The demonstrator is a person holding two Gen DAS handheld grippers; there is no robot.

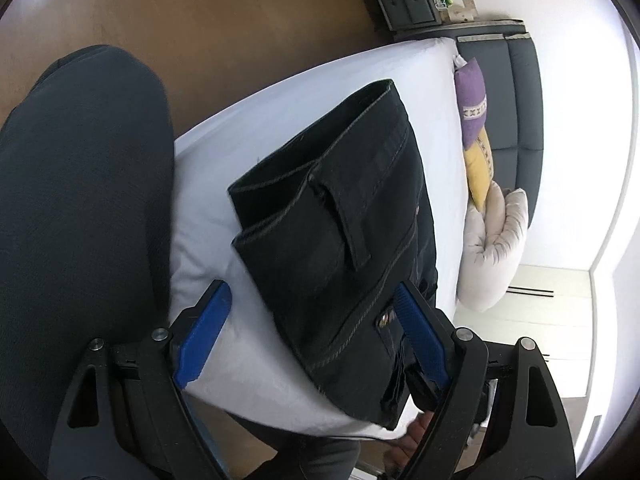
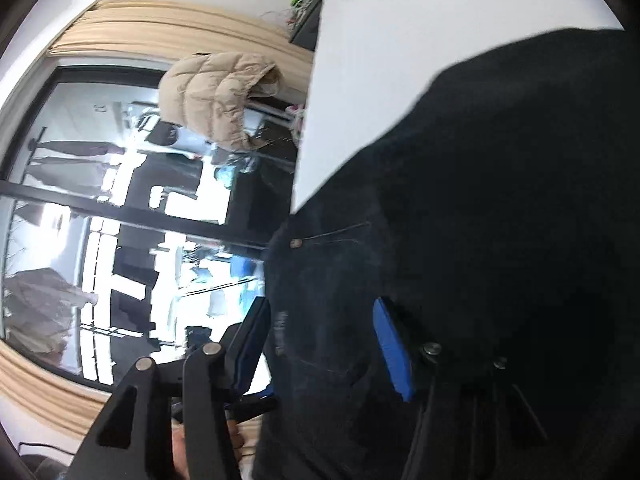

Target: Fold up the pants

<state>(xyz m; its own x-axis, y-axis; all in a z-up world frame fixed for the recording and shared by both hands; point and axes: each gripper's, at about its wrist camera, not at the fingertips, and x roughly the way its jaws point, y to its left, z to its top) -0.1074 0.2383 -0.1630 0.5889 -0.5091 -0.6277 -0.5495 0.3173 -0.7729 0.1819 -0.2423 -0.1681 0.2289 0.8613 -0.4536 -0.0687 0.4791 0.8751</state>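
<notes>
Dark denim pants [image 1: 340, 216] lie folded on the bed [image 1: 256, 128], near its front edge: heavy, limp; grasp at thick seams. Left gripper [image 1: 312, 332] wide, unloaded. Right gripper [image 2: 320, 344] straddles the fabric; clamping unclear.

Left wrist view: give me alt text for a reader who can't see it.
Dark folded pants lie on a white bed, with the left gripper open just above their near end. Purple and yellow pillows sit against a dark headboard beyond.
</notes>
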